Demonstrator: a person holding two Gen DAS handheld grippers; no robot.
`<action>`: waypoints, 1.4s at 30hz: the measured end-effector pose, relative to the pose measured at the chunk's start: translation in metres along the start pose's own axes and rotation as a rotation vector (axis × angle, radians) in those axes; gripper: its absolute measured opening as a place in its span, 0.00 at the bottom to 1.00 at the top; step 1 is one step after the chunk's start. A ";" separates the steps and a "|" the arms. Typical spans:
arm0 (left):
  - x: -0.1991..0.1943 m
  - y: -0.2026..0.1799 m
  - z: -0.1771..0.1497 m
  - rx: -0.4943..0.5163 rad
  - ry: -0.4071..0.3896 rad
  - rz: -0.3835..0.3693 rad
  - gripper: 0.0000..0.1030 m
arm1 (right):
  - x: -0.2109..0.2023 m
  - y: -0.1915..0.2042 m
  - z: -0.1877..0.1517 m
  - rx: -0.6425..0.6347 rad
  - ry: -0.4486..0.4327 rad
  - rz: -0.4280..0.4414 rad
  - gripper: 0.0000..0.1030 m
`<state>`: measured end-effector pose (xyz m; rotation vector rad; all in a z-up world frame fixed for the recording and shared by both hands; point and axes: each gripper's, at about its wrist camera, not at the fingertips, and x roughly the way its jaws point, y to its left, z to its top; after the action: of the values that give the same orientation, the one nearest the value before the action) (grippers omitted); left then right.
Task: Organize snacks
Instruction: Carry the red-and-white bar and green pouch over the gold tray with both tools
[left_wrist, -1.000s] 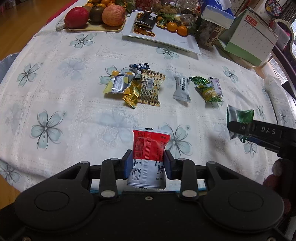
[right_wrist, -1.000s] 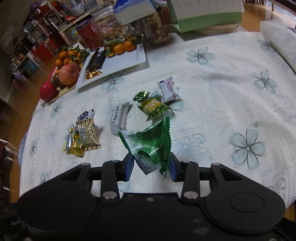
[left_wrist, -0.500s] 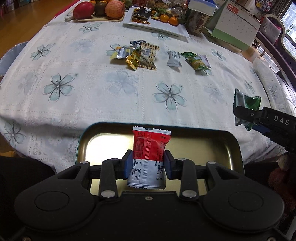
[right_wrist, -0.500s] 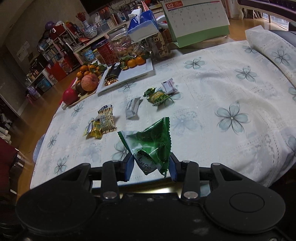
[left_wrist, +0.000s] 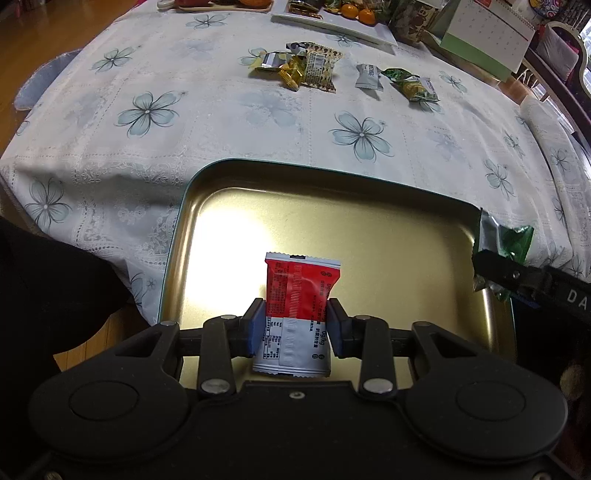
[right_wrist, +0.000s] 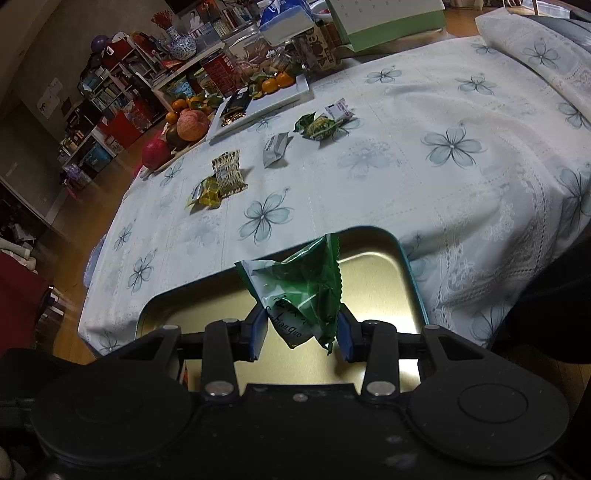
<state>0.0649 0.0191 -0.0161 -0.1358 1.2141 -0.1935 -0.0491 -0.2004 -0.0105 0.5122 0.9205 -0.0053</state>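
My left gripper (left_wrist: 295, 328) is shut on a red and white snack packet (left_wrist: 299, 295), held upright over the gold metal tray (left_wrist: 369, 229) at the table's near edge. My right gripper (right_wrist: 301, 332) is shut on a crinkled green snack packet (right_wrist: 299, 288) above the same tray (right_wrist: 380, 266), near its right side. From the left wrist view, that green packet (left_wrist: 506, 240) and the right gripper's tip show at the tray's right rim. Several loose snacks lie farther up the flowered tablecloth: a yellow and brown pile (left_wrist: 303, 66), a grey packet (left_wrist: 367, 75), a green one (left_wrist: 410, 85).
At the table's far edge stand a white plate with oranges (left_wrist: 347, 18), a fruit board with apples (right_wrist: 184, 125), jars and a desk calendar (left_wrist: 484, 40). Dark clothing (left_wrist: 44, 288) fills the lower left. Shelves and wooden floor lie beyond the table on the left.
Both grippers have drawn back from the middle of the table toward its near edge, each keeping its packet. The gold tray has come into view beneath them and now lies under both packets.
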 end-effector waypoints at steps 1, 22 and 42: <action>-0.001 0.001 -0.001 -0.007 0.002 -0.001 0.42 | -0.001 -0.001 -0.004 0.004 0.008 0.002 0.40; -0.004 0.008 -0.018 -0.045 0.021 0.073 0.42 | 0.002 -0.004 -0.039 0.033 0.152 -0.015 0.40; -0.003 0.008 -0.017 -0.049 0.016 0.095 0.42 | 0.000 0.000 -0.039 -0.005 0.136 -0.052 0.45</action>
<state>0.0486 0.0280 -0.0210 -0.1190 1.2385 -0.0819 -0.0784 -0.1834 -0.0299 0.4880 1.0663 -0.0157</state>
